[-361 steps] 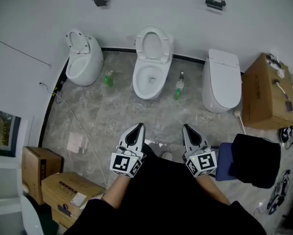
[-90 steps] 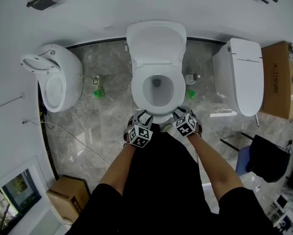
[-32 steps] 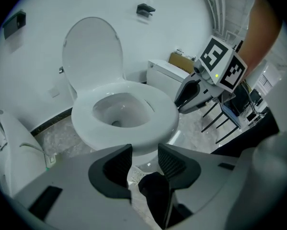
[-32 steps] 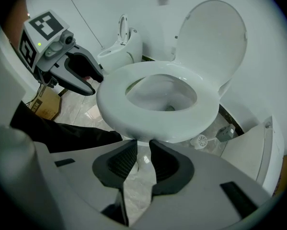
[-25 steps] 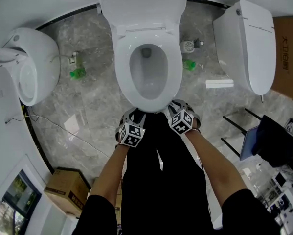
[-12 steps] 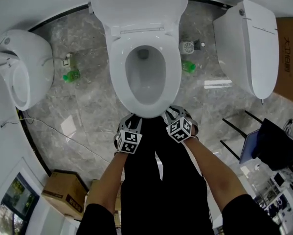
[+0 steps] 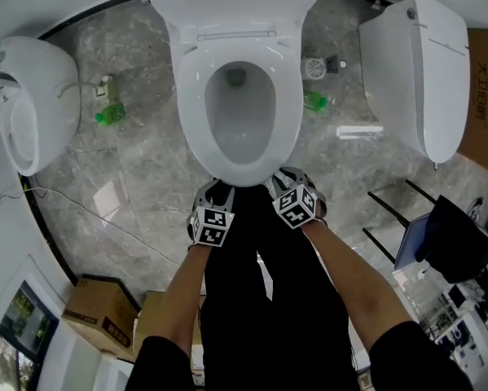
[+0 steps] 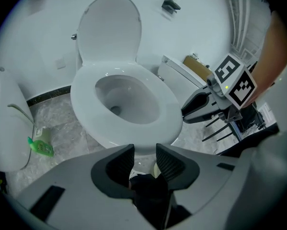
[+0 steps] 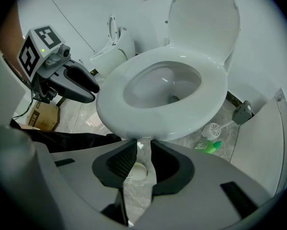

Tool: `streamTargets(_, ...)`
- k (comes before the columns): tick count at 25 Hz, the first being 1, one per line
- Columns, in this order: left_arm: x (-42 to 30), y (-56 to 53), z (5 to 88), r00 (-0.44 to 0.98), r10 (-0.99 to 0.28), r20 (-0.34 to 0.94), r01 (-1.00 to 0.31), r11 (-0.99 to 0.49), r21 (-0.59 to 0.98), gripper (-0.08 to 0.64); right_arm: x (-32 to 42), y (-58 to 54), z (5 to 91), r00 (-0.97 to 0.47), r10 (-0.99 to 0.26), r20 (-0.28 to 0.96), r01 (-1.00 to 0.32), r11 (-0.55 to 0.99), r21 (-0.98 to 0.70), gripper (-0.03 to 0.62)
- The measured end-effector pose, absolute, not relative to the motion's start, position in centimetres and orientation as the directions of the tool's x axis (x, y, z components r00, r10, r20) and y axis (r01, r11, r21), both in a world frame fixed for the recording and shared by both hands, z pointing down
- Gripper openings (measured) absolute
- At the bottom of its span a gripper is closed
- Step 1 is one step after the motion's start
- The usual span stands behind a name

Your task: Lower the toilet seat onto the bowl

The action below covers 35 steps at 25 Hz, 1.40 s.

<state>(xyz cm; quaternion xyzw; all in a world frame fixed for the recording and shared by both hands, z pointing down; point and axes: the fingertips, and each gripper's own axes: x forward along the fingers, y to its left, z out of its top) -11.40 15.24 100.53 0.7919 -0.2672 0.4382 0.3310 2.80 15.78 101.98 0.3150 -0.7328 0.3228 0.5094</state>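
White seat lies flat on bowl, just past my fingertips. L gripper jaws just widened, R gripper apart; both empty. Lowering looks done; next: back off clear.

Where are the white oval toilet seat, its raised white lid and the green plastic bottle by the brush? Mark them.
White oval toilet seat [image 7: 189,104]: head view, ring's left side.
Raised white lid [image 8: 109,28]: left gripper view, face centre.
Green plastic bottle [image 9: 211,147]: right gripper view, body.
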Motion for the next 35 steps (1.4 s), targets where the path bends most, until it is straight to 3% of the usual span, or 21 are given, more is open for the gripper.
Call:
streamTargets(23,-11.4,15.9,104.2,0.493,-0.093,0.865,-0.701,-0.631,0.332,0.175,3.1,16.0,104.7,-0.323,-0.055,0.945,-0.773,0.591,-0.230,0.118)
streamTargets(29,-12.8,11.8,101.4,0.464,-0.235,0.854,-0.821,-0.477,0.314,0.189,4.7,14.3,100.8,-0.320,-0.112,0.941,-0.802,0.561,-0.206,0.124)
streamTargets(35,-12.7,9.4,94.8,0.487,-0.293,0.823,-0.821,-0.474,0.318,0.190,6.0,11.7,94.2,-0.340,-0.222,0.914,-0.853,0.482,-0.201,0.131)
